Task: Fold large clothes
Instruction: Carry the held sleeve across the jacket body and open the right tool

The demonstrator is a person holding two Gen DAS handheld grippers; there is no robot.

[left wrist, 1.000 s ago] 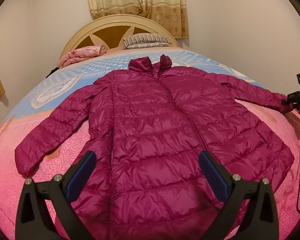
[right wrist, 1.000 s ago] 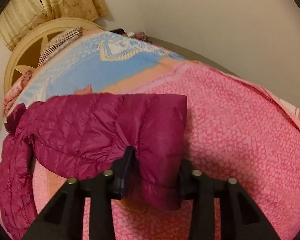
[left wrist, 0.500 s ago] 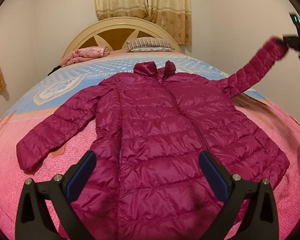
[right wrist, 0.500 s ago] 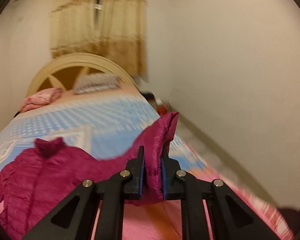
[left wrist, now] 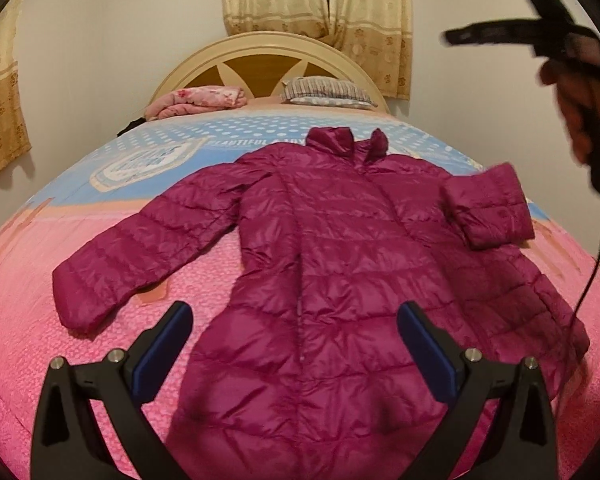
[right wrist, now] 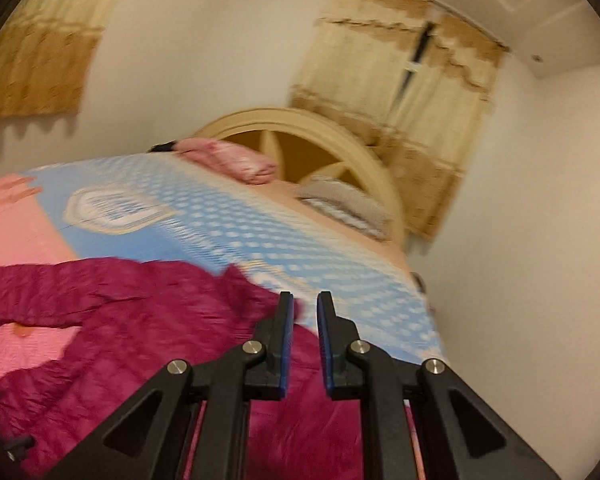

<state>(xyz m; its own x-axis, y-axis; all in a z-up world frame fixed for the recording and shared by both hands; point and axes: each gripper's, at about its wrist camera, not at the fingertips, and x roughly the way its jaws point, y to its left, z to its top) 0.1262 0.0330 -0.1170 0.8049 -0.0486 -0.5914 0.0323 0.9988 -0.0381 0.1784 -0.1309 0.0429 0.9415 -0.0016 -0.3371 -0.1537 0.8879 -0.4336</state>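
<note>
Left wrist view: puffer jacket (left wrist: 332, 280) on the bed (left wrist: 28, 320), one sleeve (left wrist: 488, 208) flopped inward; both grippers' jaws parted, empty. That springy sleeve could unfold.

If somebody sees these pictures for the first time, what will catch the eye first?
The big magenta puffer jacket spread front-up on the pink and blue bedspread, its collar toward the cream headboard. One sleeve is folded in over the jacket's body while the other sleeve lies stretched out. The left claw hovers wide open over the hem.
</note>
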